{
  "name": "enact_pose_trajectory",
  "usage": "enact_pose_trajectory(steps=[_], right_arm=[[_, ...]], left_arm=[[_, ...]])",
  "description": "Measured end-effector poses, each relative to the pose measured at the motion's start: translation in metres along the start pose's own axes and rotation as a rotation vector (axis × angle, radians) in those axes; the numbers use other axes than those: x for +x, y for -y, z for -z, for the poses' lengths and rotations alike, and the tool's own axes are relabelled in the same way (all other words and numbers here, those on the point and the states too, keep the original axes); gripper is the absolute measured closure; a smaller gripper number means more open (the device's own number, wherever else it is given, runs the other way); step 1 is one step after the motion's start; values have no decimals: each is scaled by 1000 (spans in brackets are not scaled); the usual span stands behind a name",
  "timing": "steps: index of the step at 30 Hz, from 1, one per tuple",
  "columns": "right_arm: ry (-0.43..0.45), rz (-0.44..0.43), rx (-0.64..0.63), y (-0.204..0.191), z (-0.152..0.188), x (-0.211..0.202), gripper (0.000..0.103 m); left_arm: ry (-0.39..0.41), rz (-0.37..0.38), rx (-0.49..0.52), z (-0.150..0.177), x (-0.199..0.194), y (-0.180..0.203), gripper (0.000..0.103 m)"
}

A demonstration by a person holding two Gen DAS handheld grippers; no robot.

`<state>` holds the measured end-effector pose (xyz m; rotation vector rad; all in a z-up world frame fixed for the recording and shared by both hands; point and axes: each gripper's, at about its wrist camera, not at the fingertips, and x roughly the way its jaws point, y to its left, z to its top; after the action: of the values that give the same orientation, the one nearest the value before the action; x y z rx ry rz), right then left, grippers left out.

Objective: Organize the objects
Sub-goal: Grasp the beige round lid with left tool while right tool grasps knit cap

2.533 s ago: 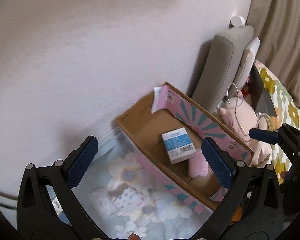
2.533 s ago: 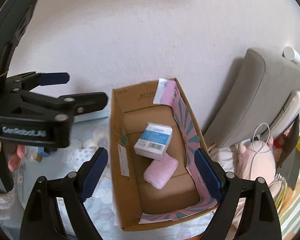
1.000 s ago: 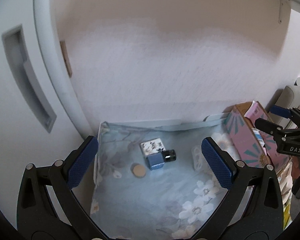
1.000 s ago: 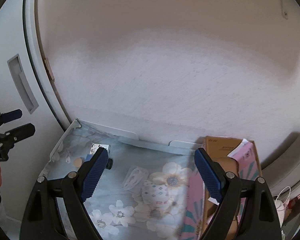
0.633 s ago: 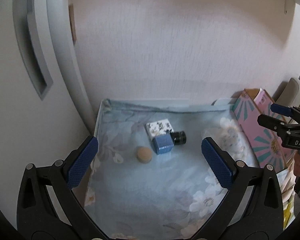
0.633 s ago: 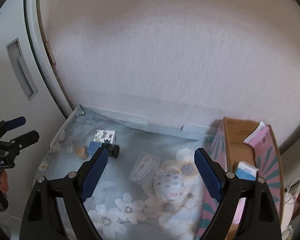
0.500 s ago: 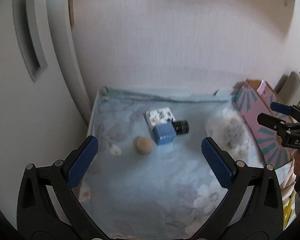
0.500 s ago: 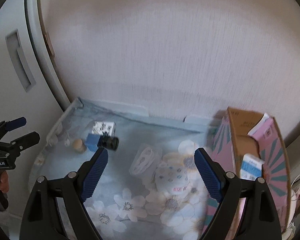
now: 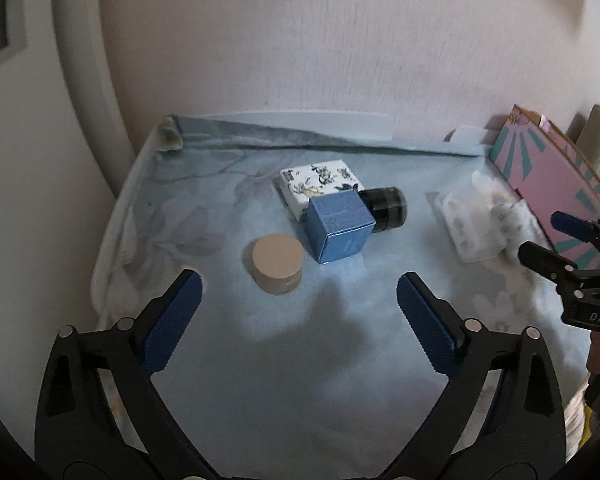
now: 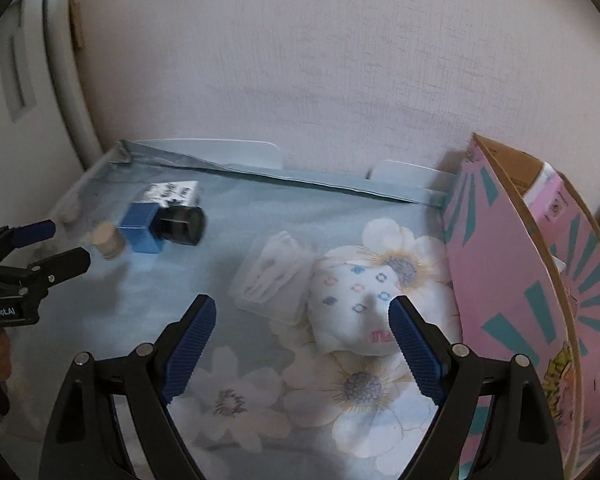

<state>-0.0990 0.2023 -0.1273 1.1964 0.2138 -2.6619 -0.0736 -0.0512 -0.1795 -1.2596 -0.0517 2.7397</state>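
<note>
We hold both tools over the blue floral cloth [image 9: 284, 380], and both are spread wide with nothing between the pads. Our left gripper [image 9: 298, 312] hangs just short of a cluster of 3 things: a tan round tin [image 9: 277, 264], a blue cube box [image 9: 338, 227] with a black cylinder [image 9: 385, 209] touching its far side, and a white patterned box [image 9: 320, 186] touching the cube from behind. Our right gripper [image 10: 302, 340] hovers above a clear plastic packet [image 10: 270, 276] and a soft white pouch [image 10: 356, 308] that lie side by side, just beside the pink cardboard box [image 10: 512, 280].

We judge the sorting only partly done. From the right wrist view the box's inside is mostly hidden, so we cannot tell what it already holds. At least 6 items sit loose on the cloth, well apart in 2 groups, and none is gripped yet.
</note>
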Motion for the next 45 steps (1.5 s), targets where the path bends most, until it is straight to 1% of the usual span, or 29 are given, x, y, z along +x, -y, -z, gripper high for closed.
enact_pose_trajectory(steps=[5,9,11,14,16,18,20,22,23,29,31,37,45], right_arm=[[12,63,24,9,9,14,17],[2,83,19,18,12,25,17],[1,88,15,22,12,30,18],[2,84,1,25,11,36,24],[-5,73,-6,26,11,40,31],[-11,66,-9,27,10,42,33],[-13,66,-11,29,9,43,36],[-18,66,-5,31,9,45,39],[-19,62,0,32,8,45,39],[-23,58,11,33,6,48,42],[-25,55,16,34,6,48,44],[-31,51,22,34,4,45,48],[-8,42,23,35,-4,27,49]], left_arm=[[5,-6,8,2,19,-5,12],[3,-6,8,3,29,-10,17],[-2,-8,16,3,35,-11,22],[-19,12,9,0,42,-14,29],[-10,20,16,-1,41,-13,31],[-11,21,30,-2,42,-11,37],[-28,22,39,-1,45,-10,45],[-39,25,38,-2,47,-11,50],[-36,27,40,-3,47,-11,56],[-41,6,53,-6,51,-11,69],[-45,6,47,-7,51,-12,72],[-58,13,20,-7,47,-16,73],[-48,18,-5,-16,26,-13,73]])
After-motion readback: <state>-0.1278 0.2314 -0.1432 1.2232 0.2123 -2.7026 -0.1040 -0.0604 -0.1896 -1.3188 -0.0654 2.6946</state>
